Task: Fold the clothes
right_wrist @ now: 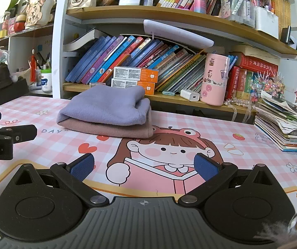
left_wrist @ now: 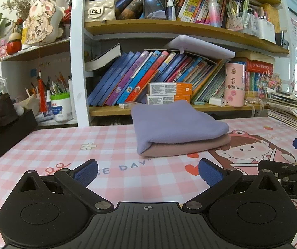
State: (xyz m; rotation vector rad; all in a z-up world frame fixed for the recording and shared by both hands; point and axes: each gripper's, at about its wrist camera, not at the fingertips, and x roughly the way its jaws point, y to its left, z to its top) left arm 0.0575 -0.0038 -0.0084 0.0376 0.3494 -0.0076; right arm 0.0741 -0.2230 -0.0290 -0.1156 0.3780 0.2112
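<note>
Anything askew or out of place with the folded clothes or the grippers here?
Nothing stands out. The purple garment lies folded squarely on the pink garment on the checked mat. The left gripper and right gripper are both open and empty, apart from the stack.

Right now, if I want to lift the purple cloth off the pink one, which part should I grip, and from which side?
Probably the rounded right end of the purple cloth, approached from the right with the right gripper, which is open. There the purple layer bulges clear above the pink cloth. At the left end the two layers meet closely, so a pinch there may catch both.
</note>
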